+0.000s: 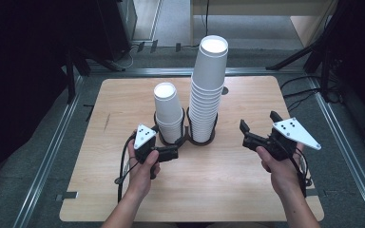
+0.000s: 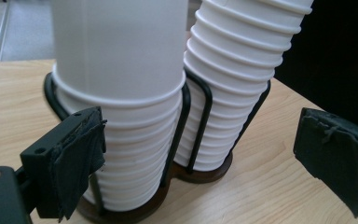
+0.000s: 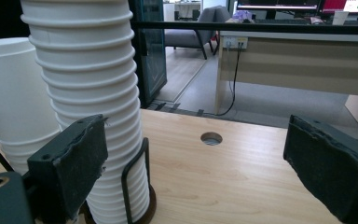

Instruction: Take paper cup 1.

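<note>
— White paper cups stand in two nested stacks: the shorter stack of white paper cups (image 1: 168,113) on the left and the tall stack of white ribbed-looking paper cups (image 1: 207,85) on the right, each seated in one ring of the black wire double cup holder (image 1: 186,137) near the middle of the pale wooden table (image 1: 228,180).

— And the tongs?

— Both are empty. The left gripper (image 1: 171,153) sits low, just beside the base of the shorter stack; in the left gripper view its padded jaws stand wide apart, one pad close to the lower cups, though touch cannot be confirmed. The right gripper (image 1: 256,127) hangs clear to the right of the tall stack, well apart from it, jaws spread with only bare tabletop and a small round hole in the table (image 3: 211,138) between them.

— Which step does that look like?

— Probably the gap between transfers: no cup is in hand, and both tools face the stacks. It reads as lining up for the next pick.

— What does that pick call for?

— Likely one gripper steadying a stack or the holder while the other closes on the top cup's rim alone, then lifts straight up so the nested cups below do not ride along.
</note>
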{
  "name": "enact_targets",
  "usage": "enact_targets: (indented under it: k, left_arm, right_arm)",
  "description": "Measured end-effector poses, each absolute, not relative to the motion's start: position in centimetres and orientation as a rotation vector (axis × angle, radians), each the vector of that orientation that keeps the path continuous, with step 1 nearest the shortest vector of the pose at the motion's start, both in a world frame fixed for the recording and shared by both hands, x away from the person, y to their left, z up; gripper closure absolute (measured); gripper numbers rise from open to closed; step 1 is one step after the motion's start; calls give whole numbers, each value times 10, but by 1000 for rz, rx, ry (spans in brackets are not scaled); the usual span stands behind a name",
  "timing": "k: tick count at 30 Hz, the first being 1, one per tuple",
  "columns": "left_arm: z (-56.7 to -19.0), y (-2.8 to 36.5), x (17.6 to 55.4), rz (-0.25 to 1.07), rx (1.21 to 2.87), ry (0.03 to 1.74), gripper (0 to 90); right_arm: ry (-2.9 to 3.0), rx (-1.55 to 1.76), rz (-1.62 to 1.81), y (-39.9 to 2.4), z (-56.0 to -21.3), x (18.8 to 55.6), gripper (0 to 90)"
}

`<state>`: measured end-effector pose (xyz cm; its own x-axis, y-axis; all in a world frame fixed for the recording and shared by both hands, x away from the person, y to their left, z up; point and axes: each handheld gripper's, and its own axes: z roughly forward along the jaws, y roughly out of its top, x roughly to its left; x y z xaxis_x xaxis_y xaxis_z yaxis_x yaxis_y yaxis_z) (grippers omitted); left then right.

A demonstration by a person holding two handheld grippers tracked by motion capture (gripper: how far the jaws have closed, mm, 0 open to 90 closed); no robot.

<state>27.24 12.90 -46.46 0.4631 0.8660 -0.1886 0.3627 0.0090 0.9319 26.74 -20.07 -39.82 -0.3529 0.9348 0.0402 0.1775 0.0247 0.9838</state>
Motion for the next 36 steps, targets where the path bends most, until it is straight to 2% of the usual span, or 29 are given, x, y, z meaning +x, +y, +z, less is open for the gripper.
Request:
enact_targets:
  k: [21, 36]
  left_arm:
    - [-455, 86, 290, 592, 1573, 1043, 24]
    - [-442, 59, 300, 734, 1569, 999, 24]
  right_arm:
    - [1644, 1086, 1458, -154, -364, 296, 69]
    - [1671, 1042, 1467, -130, -343, 312, 69]
